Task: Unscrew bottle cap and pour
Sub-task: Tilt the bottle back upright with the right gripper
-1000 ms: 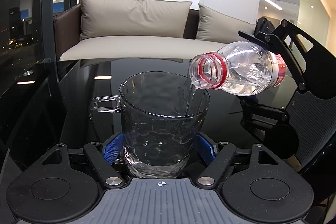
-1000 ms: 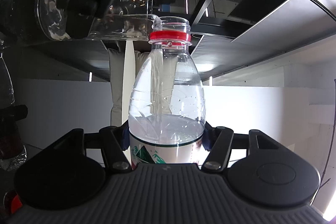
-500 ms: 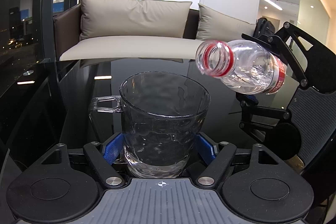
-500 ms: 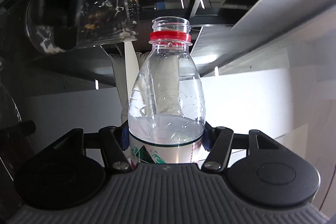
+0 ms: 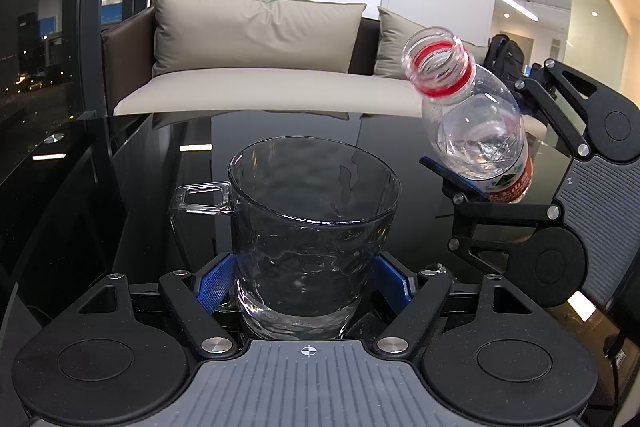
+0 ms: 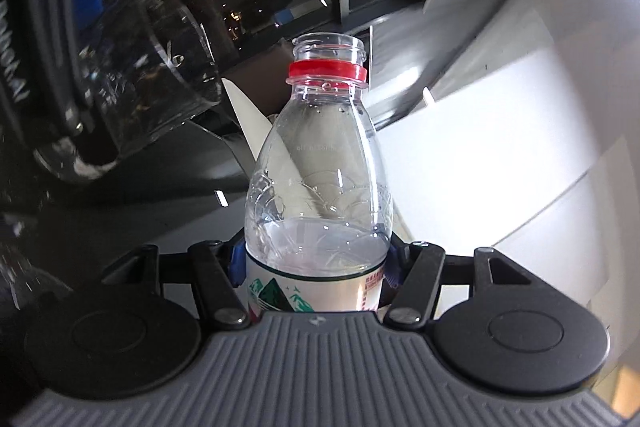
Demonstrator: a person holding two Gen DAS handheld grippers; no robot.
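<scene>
My left gripper [image 5: 306, 279] is shut on a clear glass mug [image 5: 312, 227] that stands on the black glossy table [image 5: 120, 195], handle to the left, with some water in its bottom. My right gripper [image 6: 312, 267] is shut on an uncapped clear water bottle [image 6: 320, 187] with a red neck ring. In the left wrist view the bottle [image 5: 472, 123] hangs to the right of the mug, tilted with its mouth up and to the left, clear of the rim. No water runs from it. The mug [image 6: 148, 67] shows blurred at the upper left of the right wrist view. No cap is in view.
A beige sofa [image 5: 256, 75] with cushions stands behind the table's far edge. A dark window frame [image 5: 92, 7] is at the left. A black backpack [image 5: 506, 55] sits at the far right.
The bottle has swung up from pouring over the mug's rim to a raised tilt and moved right. The stream of water has stopped. The mug and left gripper have not moved.
</scene>
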